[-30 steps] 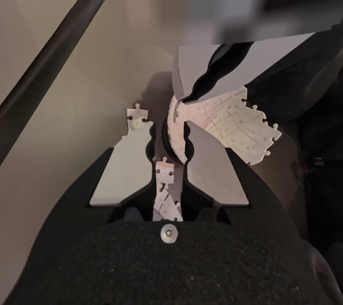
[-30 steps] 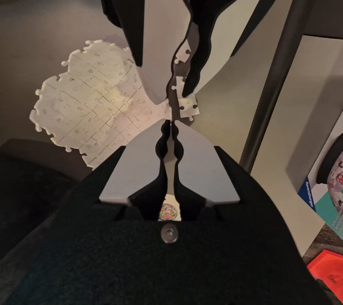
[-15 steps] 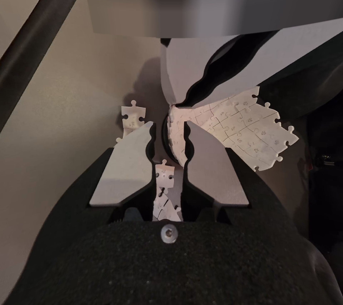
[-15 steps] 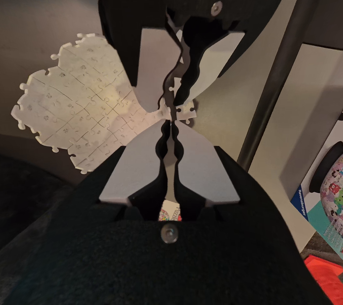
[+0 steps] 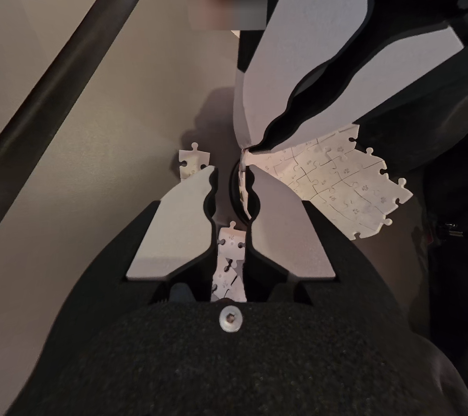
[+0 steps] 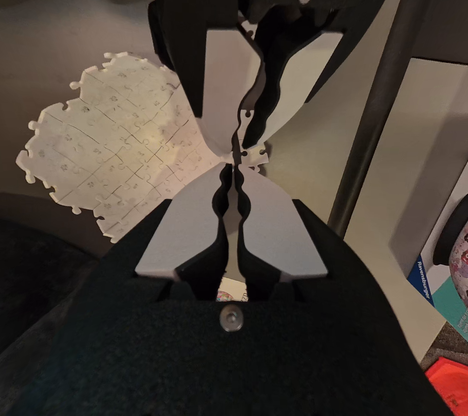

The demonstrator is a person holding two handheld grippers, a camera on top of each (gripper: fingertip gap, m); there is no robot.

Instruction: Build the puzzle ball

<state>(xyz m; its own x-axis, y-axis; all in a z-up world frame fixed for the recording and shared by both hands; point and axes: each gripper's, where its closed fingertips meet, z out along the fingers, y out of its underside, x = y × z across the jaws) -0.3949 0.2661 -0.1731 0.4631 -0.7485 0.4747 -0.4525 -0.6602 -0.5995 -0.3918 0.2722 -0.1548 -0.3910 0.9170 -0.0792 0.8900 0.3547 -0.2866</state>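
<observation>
**Both tongs meet at the edge of the puzzle shell**

Edges and clearance: A dark diagonal bar (image 5: 63,69) runs along the left of the left wrist view and stands at the right of the right wrist view, near the working point. Pale panels lie on both sides of it. Beyond the bar, at the right edge of the right wrist view, a printed box (image 6: 435,285) and a red object (image 6: 450,378) lie well apart from the tongs. A dark fabric surface (image 6: 38,264) fills the lower left.

Pose: The left tongs (image 5: 231,171) and the right tongs (image 6: 233,166) point at each other, tips nearly touching. Each appears upside down in the other's view.

Work piece: The curved white shell of joined puzzle pieces (image 6: 109,148), blank side showing, fans out to one side of the meeting point. The right tongs are clamped together on the shell's rim. The left tongs stand slightly apart in their own view; whether they grip the rim of the shell cannot be told. A strip of loose white puzzle pieces (image 5: 229,259) shows between the left fingers, and a single white piece (image 5: 192,161) juts out just beside the left fingertip.
</observation>
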